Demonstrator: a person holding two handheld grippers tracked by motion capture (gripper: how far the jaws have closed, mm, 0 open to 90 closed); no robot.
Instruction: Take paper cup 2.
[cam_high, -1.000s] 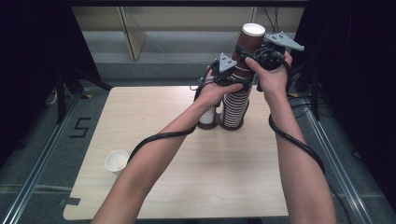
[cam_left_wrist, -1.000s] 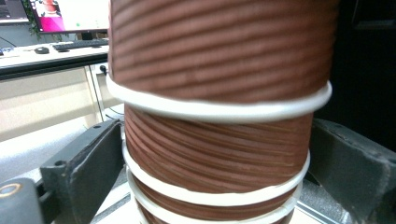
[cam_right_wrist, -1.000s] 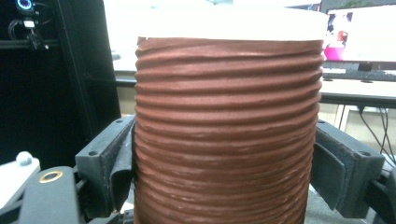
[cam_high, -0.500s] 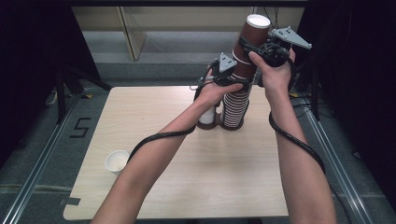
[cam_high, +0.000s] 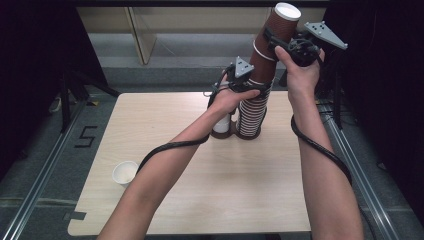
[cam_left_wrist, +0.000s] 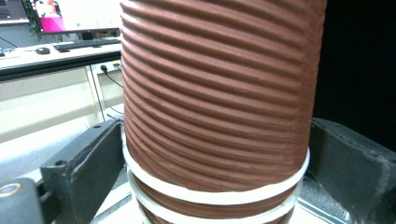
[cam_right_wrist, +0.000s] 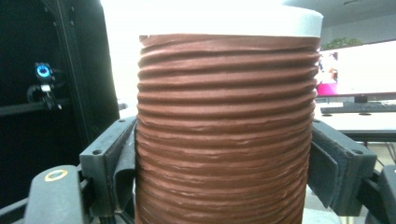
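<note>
Since a second ago the top cup (cam_high: 281, 25) has risen off the cup stack (cam_high: 252, 107). Left gripper (cam_high: 243, 86) clamps that stack midway; right gripper (cam_high: 280, 44), jaws just closing, pinches the cup. Light, crushable ribbed paper: grip the wall gently.

A tall stack of cups (cam_high: 252, 107) stands near the back edge of the table (cam_high: 200, 200). A short stack (cam_high: 221, 125) stands just to its left. One cup (cam_high: 125, 173) sits by the left edge.

Right tool (cam_high: 278, 44) clamps top cup (cam_high: 281, 25); left tool (cam_high: 248, 86) grips stack (cam_high: 252, 107).
</note>
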